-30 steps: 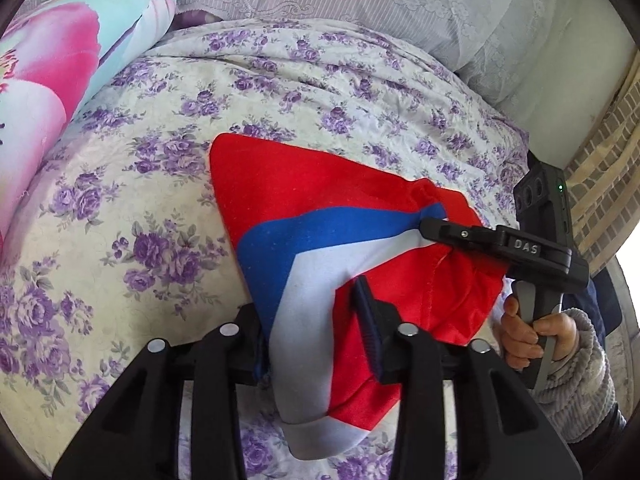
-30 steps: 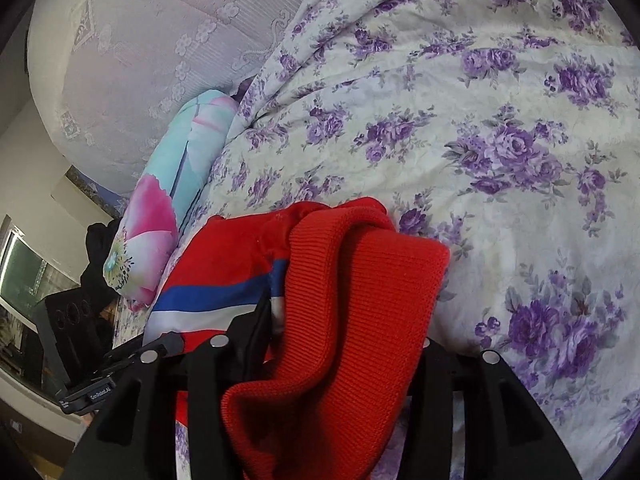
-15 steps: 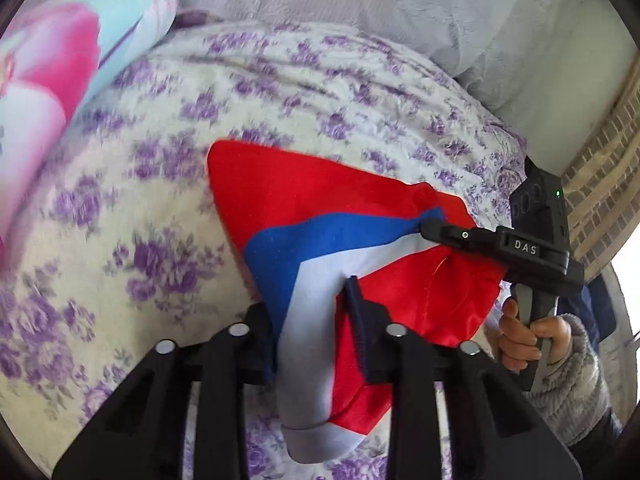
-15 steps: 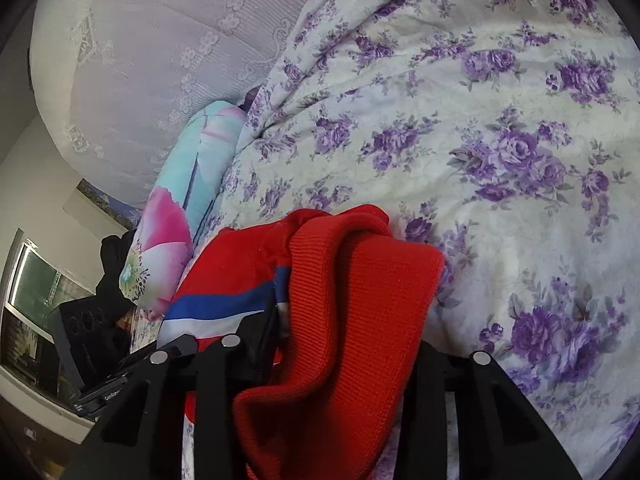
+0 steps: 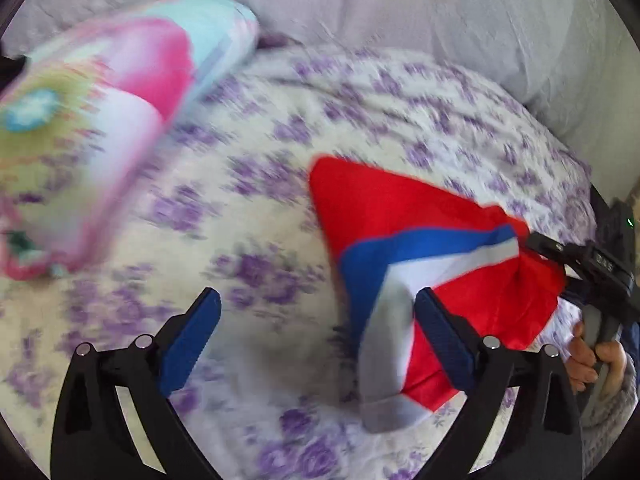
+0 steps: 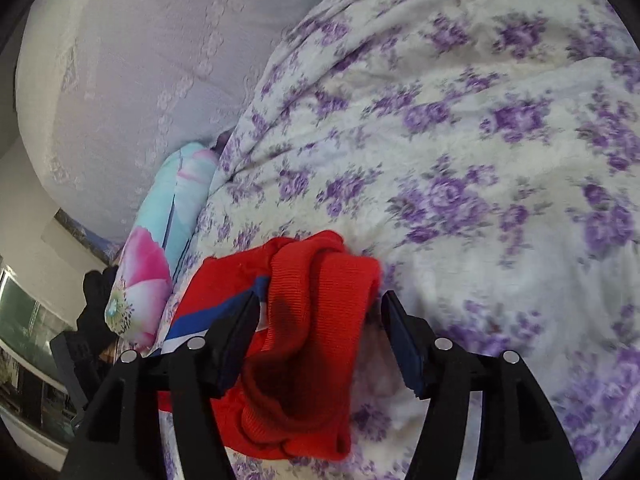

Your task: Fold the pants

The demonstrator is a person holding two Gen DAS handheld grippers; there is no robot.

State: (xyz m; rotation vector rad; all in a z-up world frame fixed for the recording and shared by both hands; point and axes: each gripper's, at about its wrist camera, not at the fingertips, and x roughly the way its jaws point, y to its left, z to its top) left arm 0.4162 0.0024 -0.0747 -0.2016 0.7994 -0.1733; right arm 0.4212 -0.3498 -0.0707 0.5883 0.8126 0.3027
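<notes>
The red pants (image 5: 400, 216) with a blue and a white stripe lie bunched on the floral bedspread (image 5: 240, 220). My left gripper (image 5: 316, 320) is open, its jaws still widening. The pants' white leg end (image 5: 384, 352) lies just inside its right finger, not pinched. In the right wrist view the red ribbed waistband (image 6: 320, 280) sits between the fingers of my right gripper (image 6: 320, 320). Those jaws are opening too, and a gap shows at the right pad (image 6: 400, 340). In the left wrist view that gripper's black body (image 5: 600, 264) is at the pants' far end, held by a hand (image 5: 592, 356).
A pink and turquoise flowered pillow (image 5: 100, 120) lies at the bed's left, also seen as the pillow (image 6: 160, 240) in the right wrist view. A pale lavender padded headboard (image 5: 400, 20) runs behind the bed. Bedspread (image 6: 480, 160) stretches to the right of the pants.
Both grippers' jaws closed in on the cloth, then sprang apart: the left let go of the white leg end, the right loosened on the waistband. Both cameras drew back and up a little.
</notes>
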